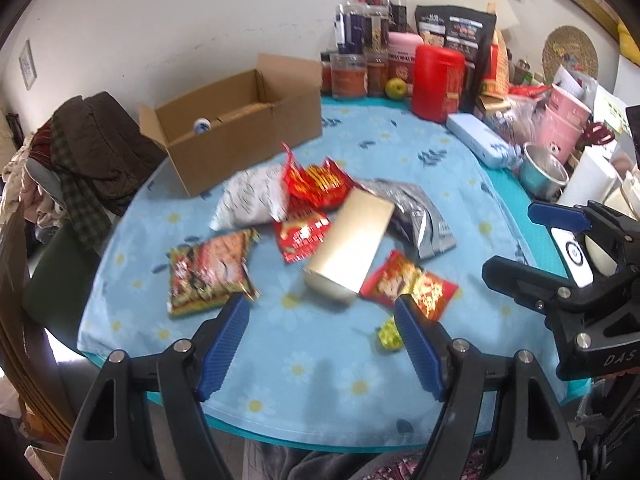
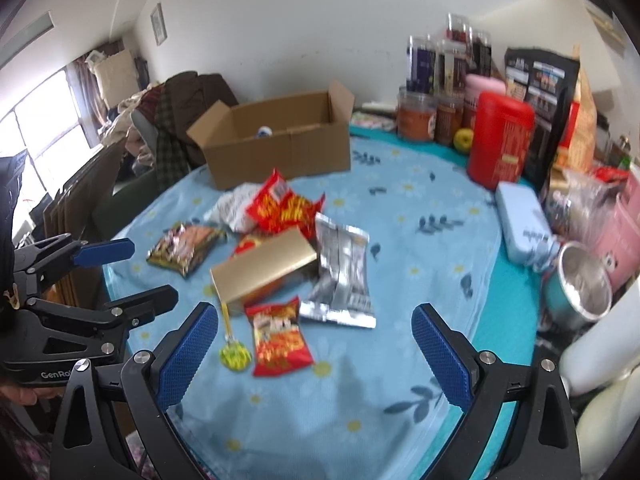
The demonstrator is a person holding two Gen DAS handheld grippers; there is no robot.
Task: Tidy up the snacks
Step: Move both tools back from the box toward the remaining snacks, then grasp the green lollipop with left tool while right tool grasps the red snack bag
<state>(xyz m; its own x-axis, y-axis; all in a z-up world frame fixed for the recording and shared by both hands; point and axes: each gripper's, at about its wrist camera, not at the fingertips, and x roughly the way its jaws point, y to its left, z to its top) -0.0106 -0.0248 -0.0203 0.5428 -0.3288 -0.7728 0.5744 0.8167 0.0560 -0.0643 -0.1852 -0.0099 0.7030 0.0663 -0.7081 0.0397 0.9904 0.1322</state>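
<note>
White wall [image 2: 280, 20], bright window [image 2: 44, 120].

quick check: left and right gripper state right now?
Left gripper: open, holding nothing, above the tablecloth.
Right gripper: open, holding nothing, with the snack packets ahead.

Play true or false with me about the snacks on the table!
1. The cardboard box is open. True.
2. The gold box stands upright. False: it lies on its side among the snack bags.
3. The left gripper holds a snack. False: its jaws are open and empty above the tablecloth.
4. A small round white and blue thing is inside the cardboard box. True.
5. The red canister is inside the cardboard box. False: it stands on the table by the jars.
6. The right gripper is open too. True.
</note>
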